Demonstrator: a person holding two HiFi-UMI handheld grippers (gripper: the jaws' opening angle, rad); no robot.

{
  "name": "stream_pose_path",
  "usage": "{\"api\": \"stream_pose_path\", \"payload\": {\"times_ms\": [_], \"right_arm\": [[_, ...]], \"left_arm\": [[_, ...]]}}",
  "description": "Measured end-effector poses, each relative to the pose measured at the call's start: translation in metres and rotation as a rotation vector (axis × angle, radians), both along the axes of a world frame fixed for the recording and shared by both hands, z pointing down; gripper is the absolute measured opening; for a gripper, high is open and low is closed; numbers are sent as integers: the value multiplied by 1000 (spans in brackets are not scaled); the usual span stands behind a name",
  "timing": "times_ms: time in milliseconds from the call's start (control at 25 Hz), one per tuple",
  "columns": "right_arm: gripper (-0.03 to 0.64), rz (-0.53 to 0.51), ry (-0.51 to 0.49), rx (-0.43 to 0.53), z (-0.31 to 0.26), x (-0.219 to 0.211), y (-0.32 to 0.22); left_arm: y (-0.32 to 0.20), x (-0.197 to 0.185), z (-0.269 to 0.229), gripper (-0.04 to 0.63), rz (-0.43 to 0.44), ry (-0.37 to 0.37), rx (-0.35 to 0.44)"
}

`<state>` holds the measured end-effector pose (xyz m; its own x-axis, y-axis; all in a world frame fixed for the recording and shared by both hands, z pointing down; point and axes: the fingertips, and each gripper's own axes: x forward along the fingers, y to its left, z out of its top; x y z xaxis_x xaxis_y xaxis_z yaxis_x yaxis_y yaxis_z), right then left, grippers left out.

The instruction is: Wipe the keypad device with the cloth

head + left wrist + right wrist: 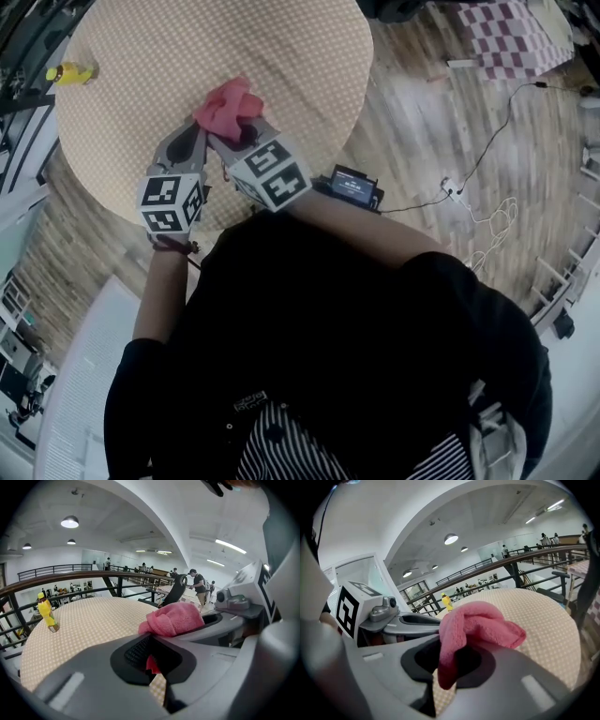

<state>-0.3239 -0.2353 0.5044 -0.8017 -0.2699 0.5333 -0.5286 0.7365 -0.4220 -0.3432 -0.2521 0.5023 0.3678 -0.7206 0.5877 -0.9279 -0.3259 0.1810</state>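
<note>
The pink cloth (228, 106) is bunched over the round tan table (131, 112), near its front edge. My right gripper (236, 139) is shut on it; in the right gripper view the cloth (476, 625) folds over the jaws and a tail hangs between them at the right gripper (447, 667). My left gripper (200, 131) sits right beside it, jaws together, with a small red corner of cloth (152, 663) caught between them. The dark keypad device (352, 187) with a blue display lies off the table's edge, right of my right gripper's marker cube. Neither gripper touches it.
A yellow bottle (70, 72) stands at the table's far left edge. A cable runs from the keypad device over the wooden floor to a plug strip (451, 188). A checked cloth (518, 37) lies at the top right. A railing runs behind the table.
</note>
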Motion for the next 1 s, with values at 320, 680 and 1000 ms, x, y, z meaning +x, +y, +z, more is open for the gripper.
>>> {"api": "stream_pose_path", "payload": {"times_ms": [320,680,1000], "right_arm": [[67,-39,23,-59,34,-8,-3],[67,-104,147,-128,79,-10,6],[68,-159,226,-118,97,-10,10]], "left_arm": [[-5,-7,36,3,56,-46,-84],[-2,-9,94,5,245,-236,-233],[5,-14,111,5,253,-279,-272]]}}
